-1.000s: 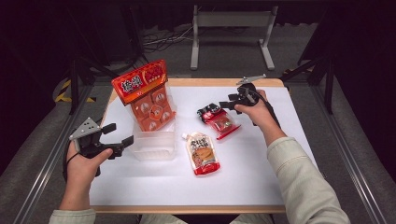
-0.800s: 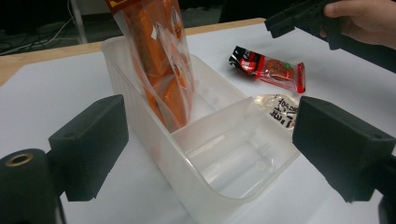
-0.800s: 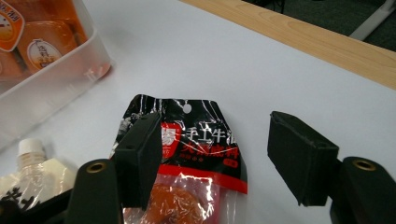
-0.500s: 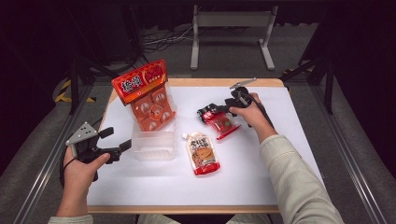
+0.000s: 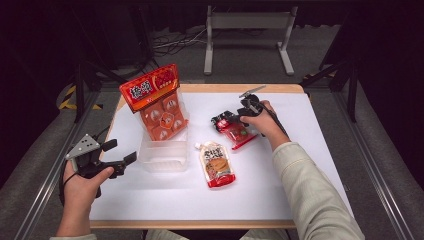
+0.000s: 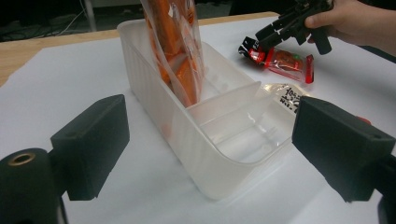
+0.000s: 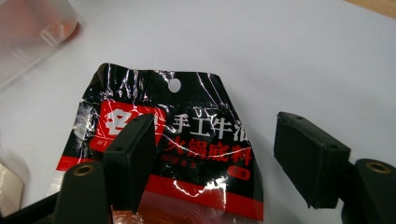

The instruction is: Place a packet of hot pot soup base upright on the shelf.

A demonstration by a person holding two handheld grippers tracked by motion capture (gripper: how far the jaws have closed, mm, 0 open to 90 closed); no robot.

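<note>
We look down on a white bench with a person's two forearms coming in from the near edge, each hand holding a two-jaw tool. The right tool sits over a black and red packet that lies flat toward the far right of the bench's middle. In the right gripper view its jaws stand wide apart, one over the packet's printed label and the other over bare white surface beside it, and they clamp nothing; we cannot tell whether the jaw over the label touches the foil. The packet's crinkled top edge has a small punched hole. The left tool hovers at the near left, its jaws also spread wide and holding nothing, aimed at a clear plastic bin just in front of it. In the left gripper view the bin shows an inner divider: the nearer compartment has nothing in it, and the farther one holds a tall orange pouch standing upright and leaning slightly. From above, that pouch rises well over the bin's rim. A pale spouted pouch with a red bottom edge lies flat just right of the bin, near the black and red packet but apart from it.
</note>
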